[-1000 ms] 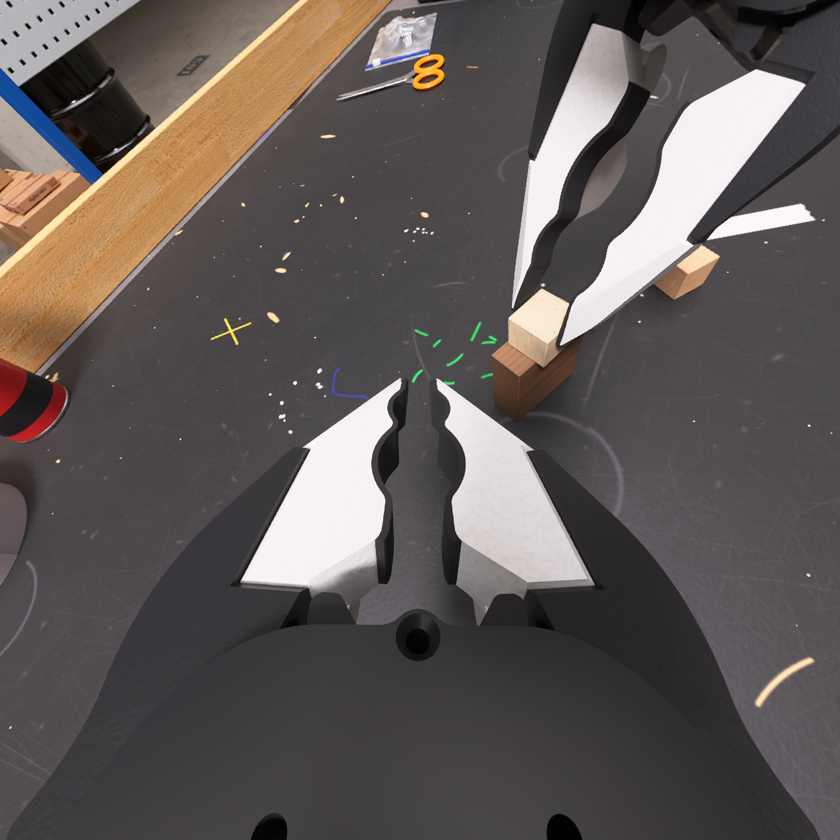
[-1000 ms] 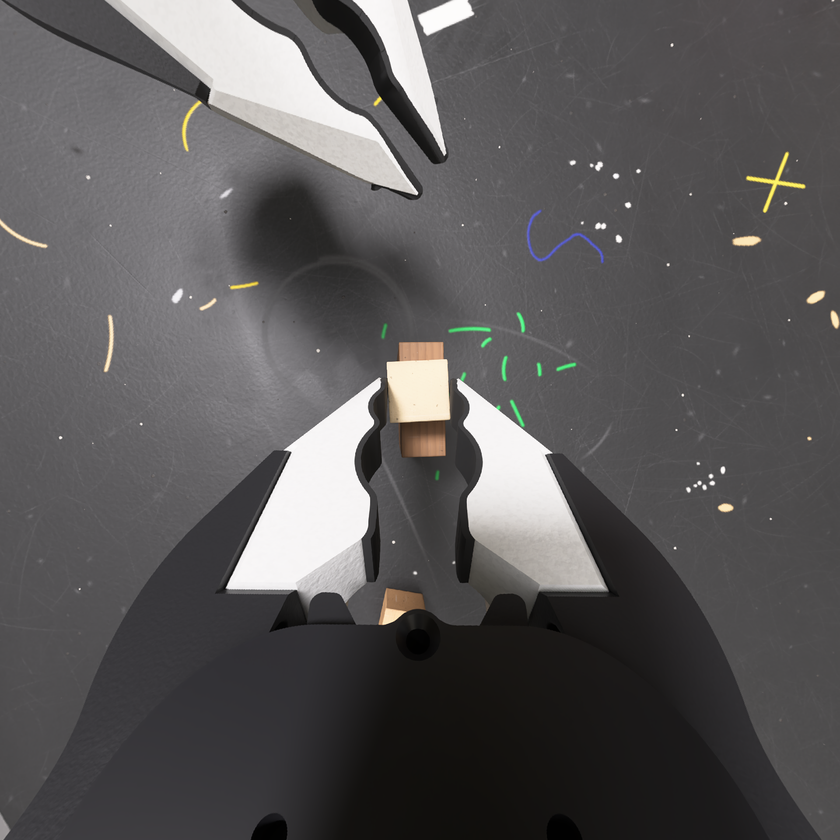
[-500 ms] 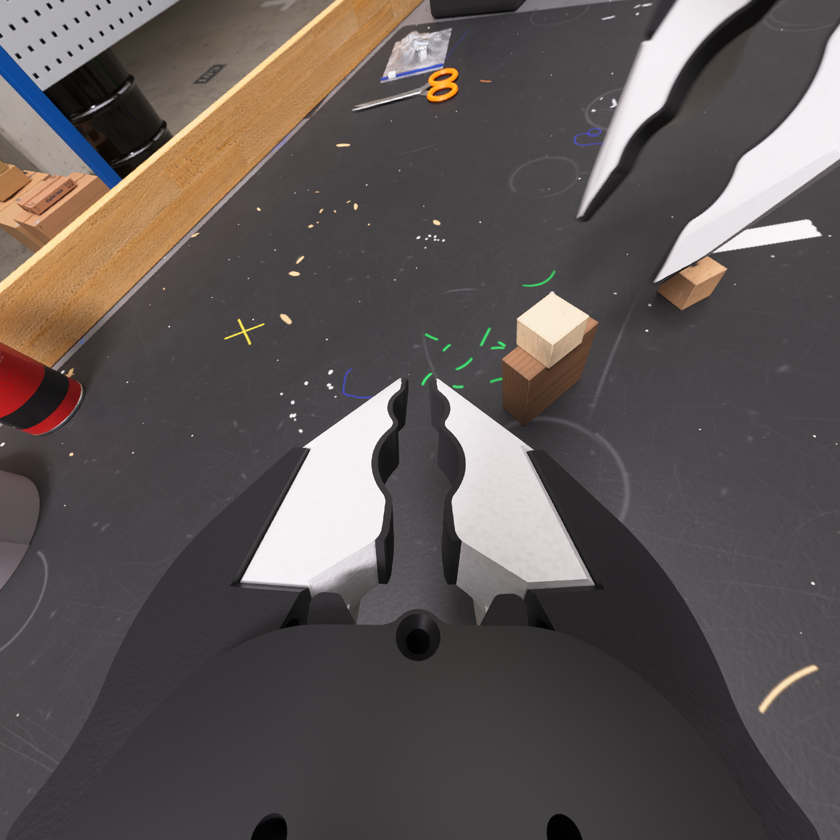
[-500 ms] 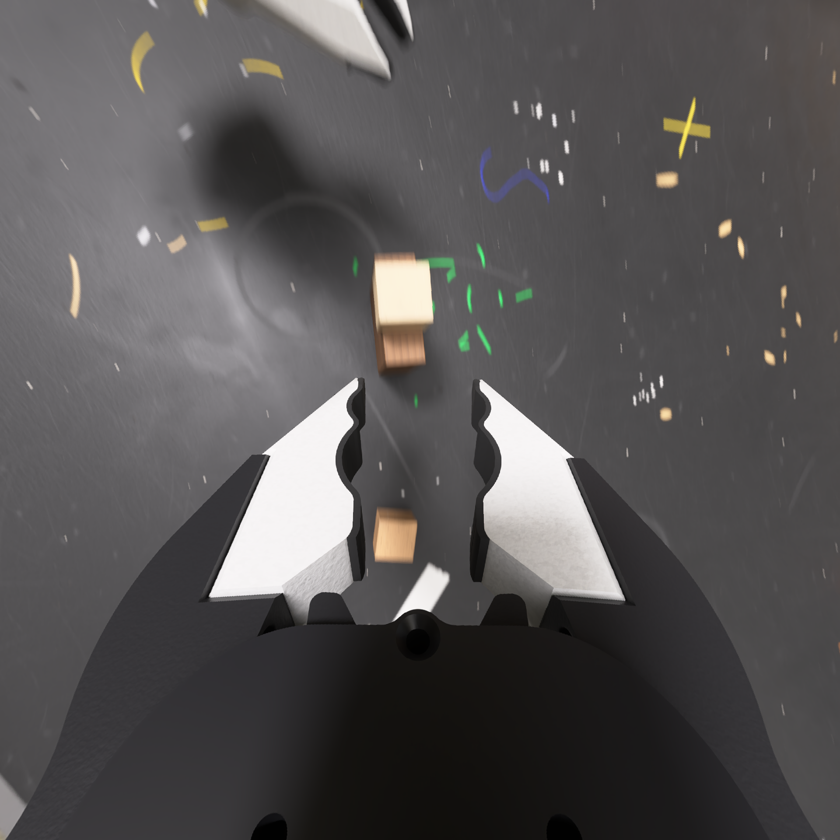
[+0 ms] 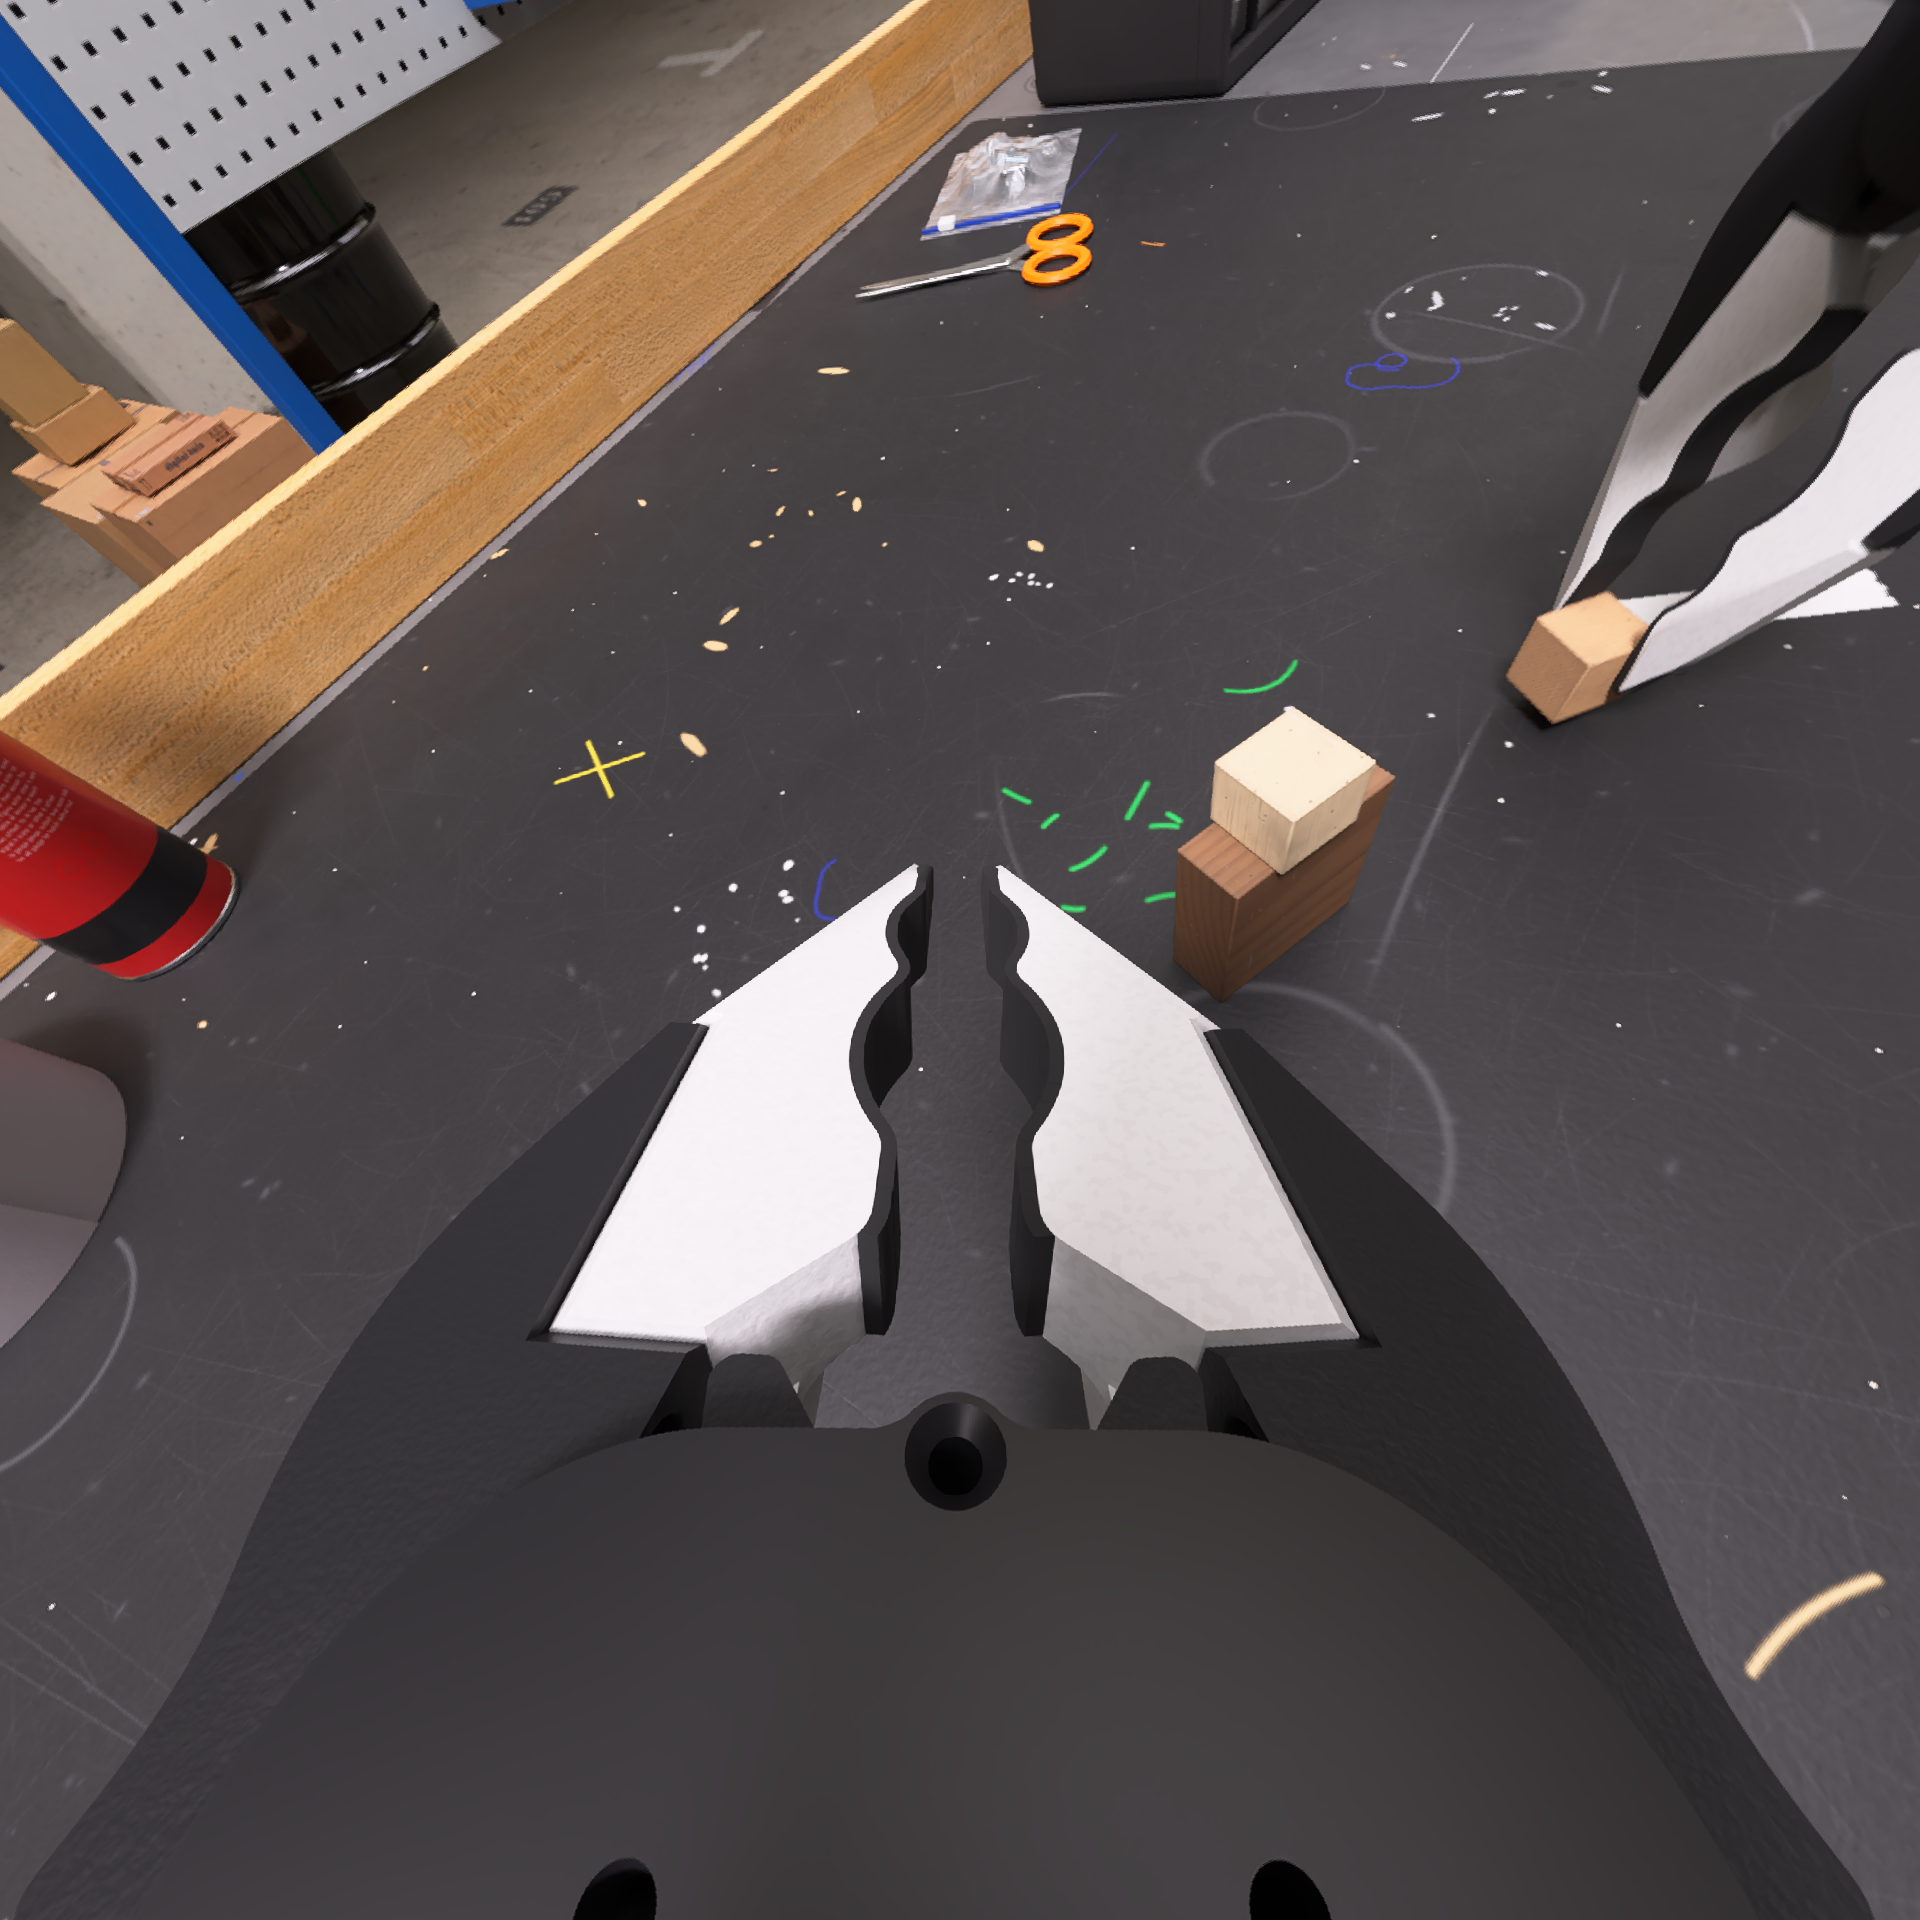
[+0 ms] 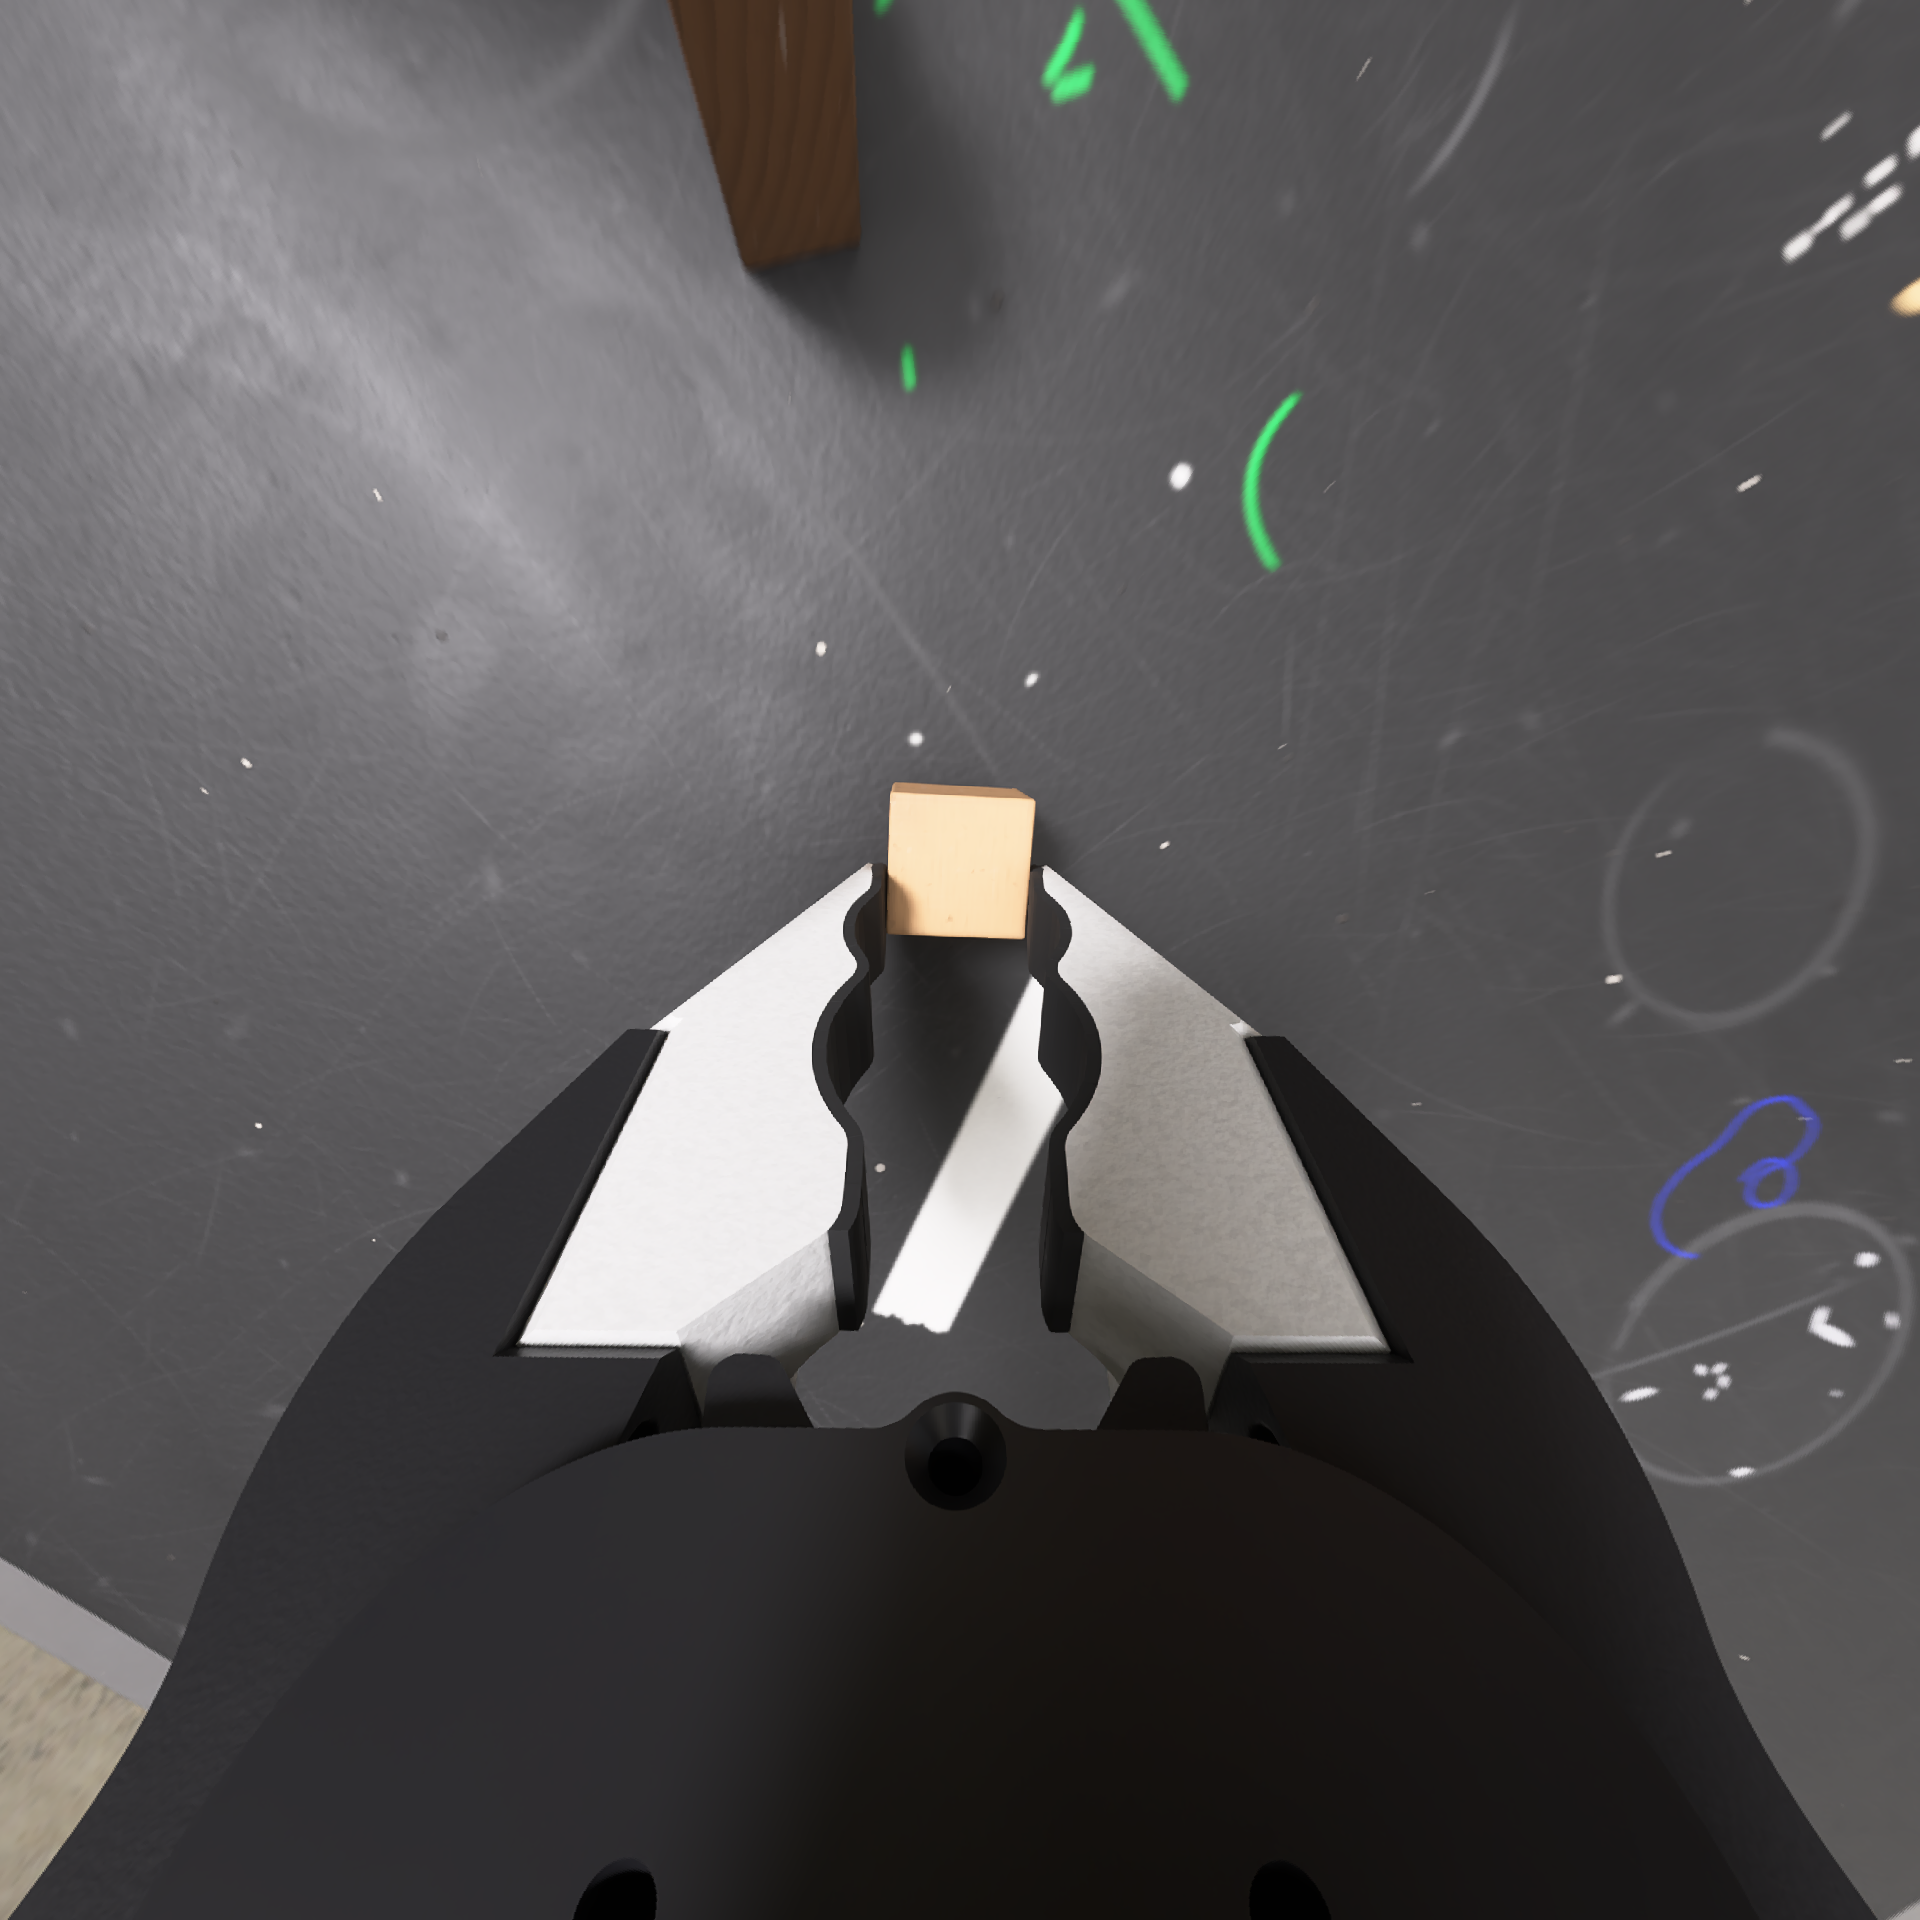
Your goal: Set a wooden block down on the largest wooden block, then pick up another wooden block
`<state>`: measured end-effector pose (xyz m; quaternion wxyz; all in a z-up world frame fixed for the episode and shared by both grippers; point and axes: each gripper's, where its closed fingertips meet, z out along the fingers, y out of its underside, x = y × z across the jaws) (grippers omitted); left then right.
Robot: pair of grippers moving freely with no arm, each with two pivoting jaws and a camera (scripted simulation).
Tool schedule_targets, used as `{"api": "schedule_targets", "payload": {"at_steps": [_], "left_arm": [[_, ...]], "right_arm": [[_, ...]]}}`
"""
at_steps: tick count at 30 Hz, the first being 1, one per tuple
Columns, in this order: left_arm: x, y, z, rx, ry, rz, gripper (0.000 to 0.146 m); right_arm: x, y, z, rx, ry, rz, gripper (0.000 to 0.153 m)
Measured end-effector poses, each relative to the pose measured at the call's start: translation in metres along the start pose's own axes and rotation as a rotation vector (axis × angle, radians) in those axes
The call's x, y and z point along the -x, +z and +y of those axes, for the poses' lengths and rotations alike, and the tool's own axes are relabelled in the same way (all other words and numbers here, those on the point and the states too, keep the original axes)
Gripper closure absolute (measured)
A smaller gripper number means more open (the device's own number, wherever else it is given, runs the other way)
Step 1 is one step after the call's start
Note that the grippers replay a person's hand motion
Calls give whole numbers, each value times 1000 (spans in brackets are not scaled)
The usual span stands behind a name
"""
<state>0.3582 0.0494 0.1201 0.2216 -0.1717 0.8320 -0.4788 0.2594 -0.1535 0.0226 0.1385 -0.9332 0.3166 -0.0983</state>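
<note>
A pale cube (image 5: 1288,784) rests on the largest block, a dark brown one (image 5: 1257,914), on the black table mat (image 5: 1039,468). The brown block's end also shows at the top of the right wrist view (image 6: 779,125). My left gripper (image 5: 956,883) is shut and empty, just left of this stack. My right gripper (image 6: 958,883) is closed on a small tan cube (image 6: 961,862), with a fingertip against each side. The left wrist view shows this cube (image 5: 1569,655) low at the mat, to the right of the stack, with the right gripper (image 5: 1621,644) on it.
A white tape strip (image 6: 966,1164) lies under the right gripper. Orange-handled scissors (image 5: 997,265) and a plastic bag (image 5: 1003,177) lie at the far end. A red can (image 5: 94,883) and a grey object (image 5: 42,1174) sit at the left, by the wooden edge (image 5: 468,416).
My right gripper let go of the pale cube on the brown block, rose, moved away to the tan cube and closed on it. My left gripper has barely moved.
</note>
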Motion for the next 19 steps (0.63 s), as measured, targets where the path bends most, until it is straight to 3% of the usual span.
{"api": "schedule_targets", "payload": {"at_steps": [3,8,12,19], "left_arm": [[2,1,0,2,-6,-7,137],[2,3,2,8,-6,-6,137],[3,2,2,6,-7,-4,137],[8,1,3,-1,-22,-5,137]], "right_arm": [[-5,-21,-25,-77,-23,23,126],[9,-56,-101,-223,-142,0,126],[20,-61,-146,-220,-219,-24,126],[26,-45,-169,-126,-240,-78,126]]}}
